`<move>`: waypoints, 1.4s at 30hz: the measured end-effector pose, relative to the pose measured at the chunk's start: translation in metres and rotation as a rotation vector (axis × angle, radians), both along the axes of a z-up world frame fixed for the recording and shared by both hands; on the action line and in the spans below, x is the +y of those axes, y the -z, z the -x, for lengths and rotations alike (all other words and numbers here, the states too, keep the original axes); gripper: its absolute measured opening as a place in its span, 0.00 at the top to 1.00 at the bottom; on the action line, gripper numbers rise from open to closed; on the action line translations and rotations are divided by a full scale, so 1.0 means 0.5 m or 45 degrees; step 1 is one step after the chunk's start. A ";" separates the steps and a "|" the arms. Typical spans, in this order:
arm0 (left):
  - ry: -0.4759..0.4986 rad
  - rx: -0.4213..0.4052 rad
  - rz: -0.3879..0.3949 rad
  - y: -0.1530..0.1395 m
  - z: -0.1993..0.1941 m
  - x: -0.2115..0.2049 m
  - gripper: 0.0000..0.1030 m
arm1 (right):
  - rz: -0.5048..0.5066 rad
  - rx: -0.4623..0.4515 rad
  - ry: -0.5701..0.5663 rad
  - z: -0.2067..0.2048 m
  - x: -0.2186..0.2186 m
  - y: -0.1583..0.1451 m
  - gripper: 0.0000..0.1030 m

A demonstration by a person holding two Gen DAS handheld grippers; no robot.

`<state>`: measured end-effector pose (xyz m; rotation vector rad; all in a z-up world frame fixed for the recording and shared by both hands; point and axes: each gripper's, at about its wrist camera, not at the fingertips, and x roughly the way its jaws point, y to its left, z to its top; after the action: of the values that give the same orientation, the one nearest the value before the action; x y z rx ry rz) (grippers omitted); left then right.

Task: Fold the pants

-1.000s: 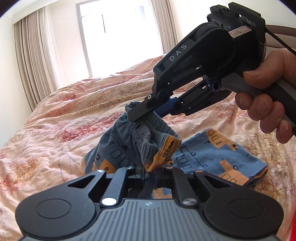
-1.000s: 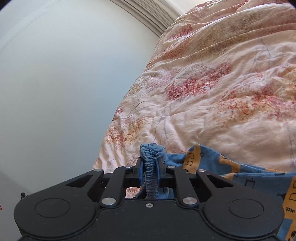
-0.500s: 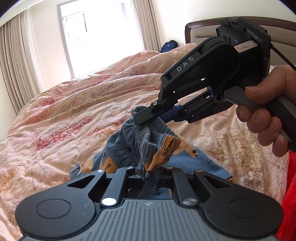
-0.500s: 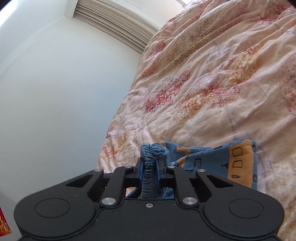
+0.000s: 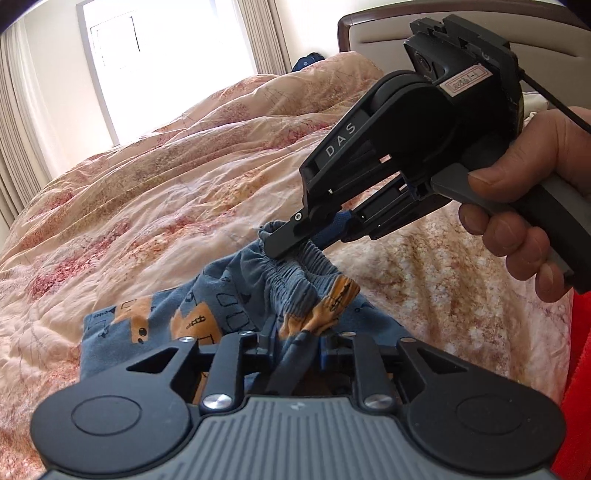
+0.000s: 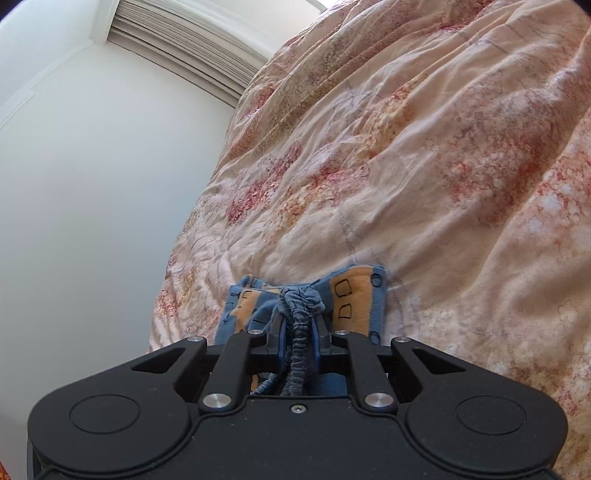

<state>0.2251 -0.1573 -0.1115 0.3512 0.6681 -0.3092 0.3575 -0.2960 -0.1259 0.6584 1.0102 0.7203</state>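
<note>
The right gripper [image 5: 291, 247] is gripped by a hand [image 5: 532, 206] wrapped around its handle, its jaws clamped nearly together on gathered fabric. The left gripper [image 5: 295, 341] has its jaws just parted wider, with cloth loosely between them.

Blue pants [image 5: 155, 325] are being shown with orange blocks and black line drawings; the quilt [image 5: 155, 192] is being shown peach with red blotches.

Just a rumpled floral quilt [image 5: 155, 192] on the bed, wooden headboard [image 5: 373, 26] behind, curtains [image 5: 18, 122] beside a bright window [image 5: 159, 55].
</note>
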 end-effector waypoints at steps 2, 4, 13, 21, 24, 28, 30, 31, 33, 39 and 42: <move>0.027 -0.009 -0.008 0.003 0.009 -0.006 0.59 | 0.015 0.003 0.011 0.004 -0.006 0.013 0.85; 0.057 -0.014 -0.021 0.006 0.020 -0.015 0.56 | 0.033 -0.006 0.020 0.008 -0.008 0.020 0.84; 0.109 -0.006 -0.020 0.007 0.052 -0.019 0.47 | 0.240 -0.133 -0.009 0.023 0.006 -0.008 0.68; 0.062 -0.086 0.068 -0.032 0.119 0.046 0.34 | 0.385 -0.302 -0.106 0.033 0.076 -0.053 0.42; -0.015 -0.056 0.084 -0.035 0.118 0.090 0.28 | 0.498 -0.327 -0.130 0.030 0.096 -0.043 0.42; 0.006 0.028 0.086 -0.010 0.109 0.104 0.28 | 0.617 -0.424 -0.072 0.043 0.120 -0.058 0.42; 0.040 0.047 0.066 0.004 0.118 0.095 0.28 | 0.611 -0.466 -0.086 0.051 0.140 -0.071 0.42; 0.057 0.051 0.059 0.009 0.123 0.090 0.27 | 0.607 -0.480 -0.110 0.055 0.154 -0.075 0.42; 0.101 0.064 0.060 0.013 0.138 0.081 0.25 | 0.620 -0.502 -0.161 0.065 0.175 -0.082 0.30; 0.098 0.060 0.089 0.009 0.173 0.104 0.23 | 0.779 -0.578 -0.253 0.122 0.170 -0.073 0.26; 0.046 0.050 0.092 0.000 0.181 0.137 0.23 | 0.829 -0.560 -0.277 0.147 0.150 -0.057 0.25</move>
<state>0.1345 -0.0888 -0.1114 0.2889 0.6877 -0.3747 0.2838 -0.2211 -0.0972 -0.1756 0.8395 0.6345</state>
